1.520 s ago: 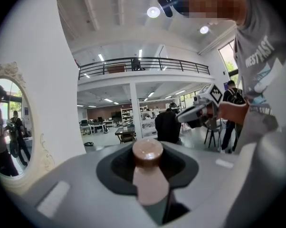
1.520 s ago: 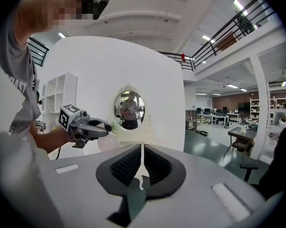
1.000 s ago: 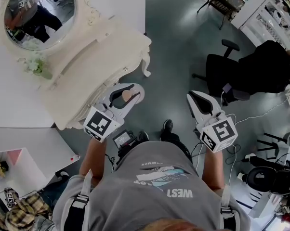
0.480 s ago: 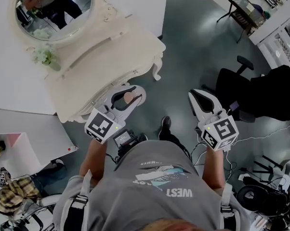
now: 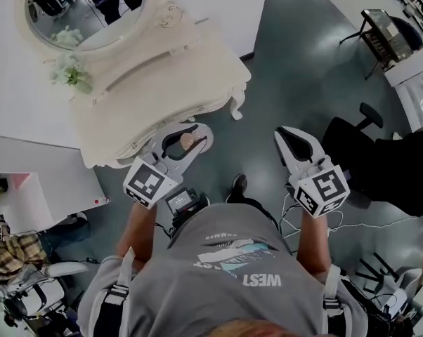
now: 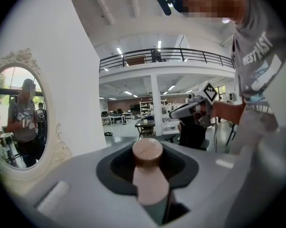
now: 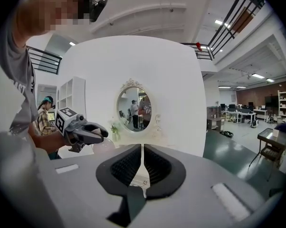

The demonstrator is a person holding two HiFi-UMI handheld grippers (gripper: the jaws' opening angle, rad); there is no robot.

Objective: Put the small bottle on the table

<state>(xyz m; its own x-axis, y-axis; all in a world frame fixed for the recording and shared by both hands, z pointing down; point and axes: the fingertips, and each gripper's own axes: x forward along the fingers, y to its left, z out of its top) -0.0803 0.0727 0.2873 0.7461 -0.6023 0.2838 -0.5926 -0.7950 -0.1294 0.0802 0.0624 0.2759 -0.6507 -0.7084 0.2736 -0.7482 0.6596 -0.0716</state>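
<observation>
So, the small bottle [image 6: 150,186] is not on the counter [image 5: 162,83] yet. It is up in the air, clamped between the two jaws of the left gripper [image 5: 192,133]. The jaws are part way apart because the bottle fills the gap, and they press on its sides.

The big thing for the next move is where the counter is. From the left gripper, the counter is just ahead and off to the left. The tips of this gripper are right by the counter's wavy front edge, on the person's side of it. I cannot tell if the bottle is higher or lower than the counter top.

The right gripper [image 5: 289,137] is farther from the counter, out over the grey floor [image 5: 296,62]. Its jaws are squeezed together with nothing in them. The left gripper is nearer and it has the bottle, so I think it will do the job.

The bottle's long way seems to run along the gripper. Its round cap [image 6: 147,151] points out toward the tips and toward the counter. Its bottom end is tucked back toward the hand. To stand on the counter, I think it has to be tipped so the cap faces up.

The back of the counter has a mirror [image 5: 85,9] and some flowers [image 5: 71,72]. The bare front part looks like the best place.
</observation>
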